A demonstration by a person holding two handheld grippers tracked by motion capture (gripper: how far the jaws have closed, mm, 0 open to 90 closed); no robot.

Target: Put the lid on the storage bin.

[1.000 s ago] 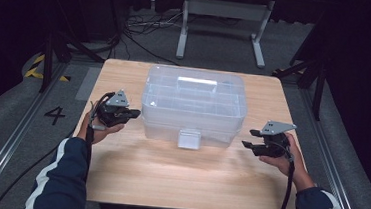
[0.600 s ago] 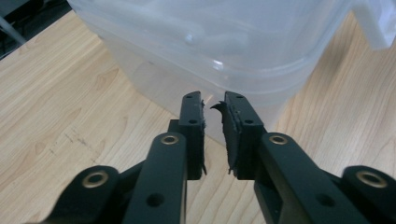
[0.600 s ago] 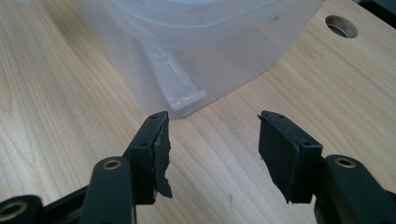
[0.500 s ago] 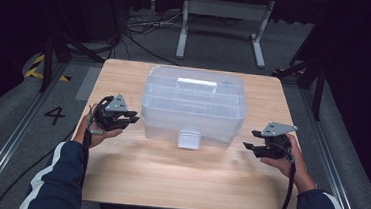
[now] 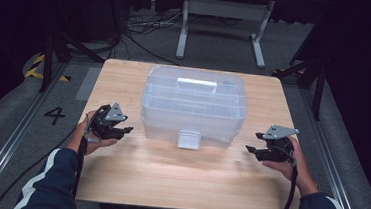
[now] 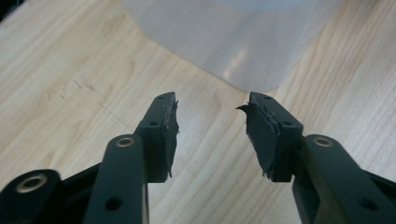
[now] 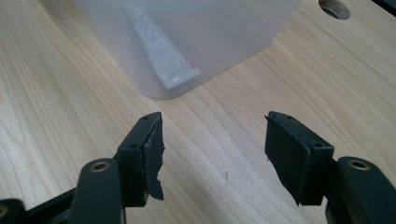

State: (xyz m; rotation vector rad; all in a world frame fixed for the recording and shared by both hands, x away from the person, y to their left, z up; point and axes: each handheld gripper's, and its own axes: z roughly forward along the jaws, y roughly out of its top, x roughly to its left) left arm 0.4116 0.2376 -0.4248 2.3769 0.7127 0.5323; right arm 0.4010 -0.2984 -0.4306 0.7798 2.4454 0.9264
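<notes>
The clear plastic storage box (image 5: 194, 105) blocks the middle of the wooden table (image 5: 167, 178), leaving bare strips along both of its sides and a broad open stretch across the near edge, with both grippers flanking its front corners.

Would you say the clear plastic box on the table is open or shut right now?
Shut. In the high view the lid sits flat on the clear plastic box, with the front latch hanging down over its front wall.
</notes>
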